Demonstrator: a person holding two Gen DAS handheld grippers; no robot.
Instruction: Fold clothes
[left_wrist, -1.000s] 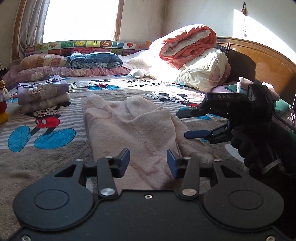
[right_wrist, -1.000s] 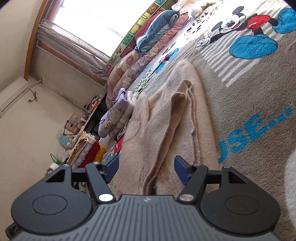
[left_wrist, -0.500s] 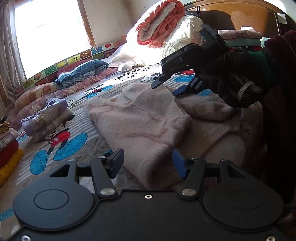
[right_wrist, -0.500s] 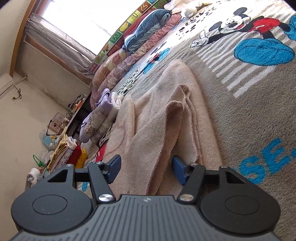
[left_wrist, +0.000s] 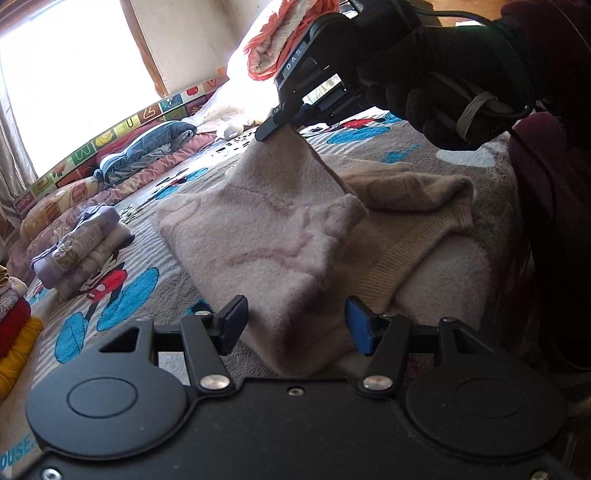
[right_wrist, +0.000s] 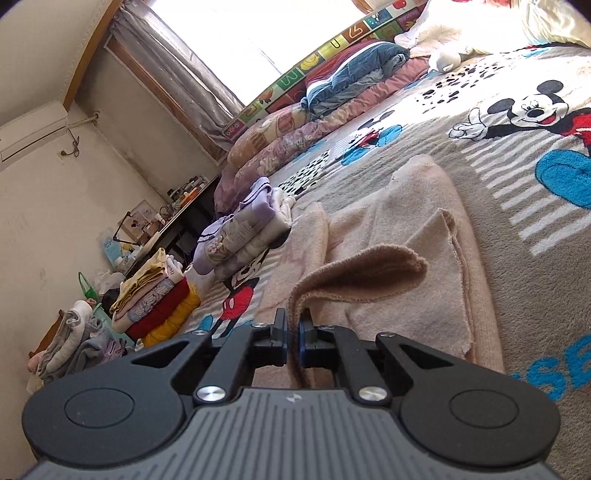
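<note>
Now clamped, right hand-held gripper lifts sweater edge; left hand-held gripper gapes.

Right gripper lifts pink garment corner

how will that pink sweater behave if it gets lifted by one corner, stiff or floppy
Probably floppy: where the right tongs pinch the pink sweater, it peaks like a tent and the rest sags onto the bed. Likely light, since that small pinch lifts it. The fuzzy knit should grip rather than slip.
</note>
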